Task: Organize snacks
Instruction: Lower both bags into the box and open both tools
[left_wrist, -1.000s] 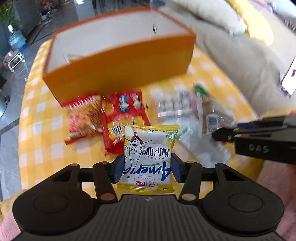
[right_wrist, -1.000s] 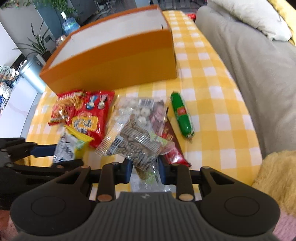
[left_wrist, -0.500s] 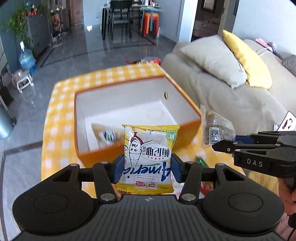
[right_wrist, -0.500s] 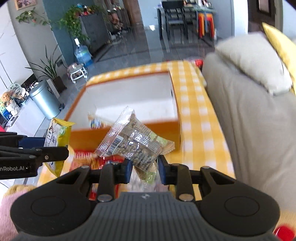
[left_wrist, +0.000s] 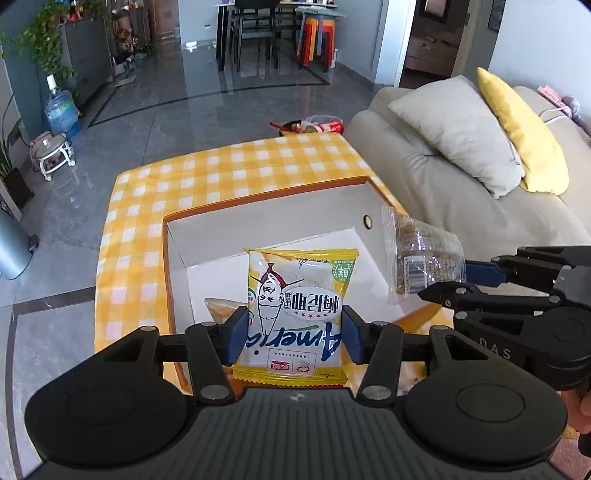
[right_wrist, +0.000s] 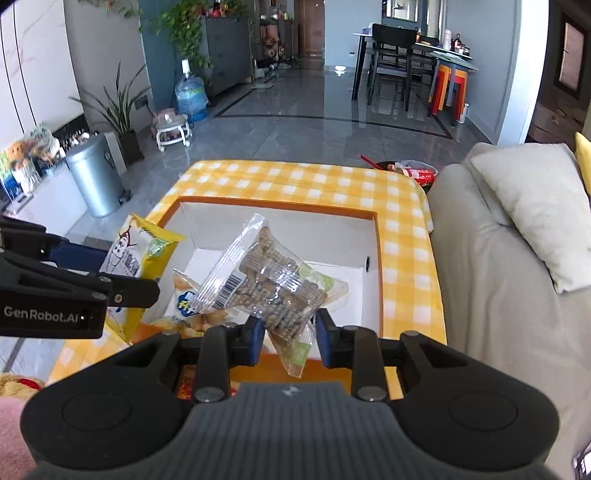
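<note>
My left gripper (left_wrist: 293, 338) is shut on a yellow-and-white snack bag (left_wrist: 297, 306) with a cartoon figure, held upright over the near side of the orange box (left_wrist: 258, 206). My right gripper (right_wrist: 288, 334) is shut on a clear bag of brown snacks (right_wrist: 266, 282), held over the same box (right_wrist: 280, 211). Each gripper shows in the other's view: the right gripper (left_wrist: 480, 284) at the right, the left gripper (right_wrist: 92, 280) at the left. Inside the white-lined box lies a pale snack packet (right_wrist: 184, 299), partly hidden behind the held bags.
The box sits on a table with a yellow-checked cloth (left_wrist: 221, 166). A beige sofa (left_wrist: 461, 177) with grey and yellow cushions runs along the right. A grey bin (right_wrist: 94, 175) stands left of the table. Red snack packs (right_wrist: 186, 384) peek out below my right gripper.
Both grippers have risen and moved forward with their bags, from above the loose snacks in front of the box to above the open box, whose inside now shows.
</note>
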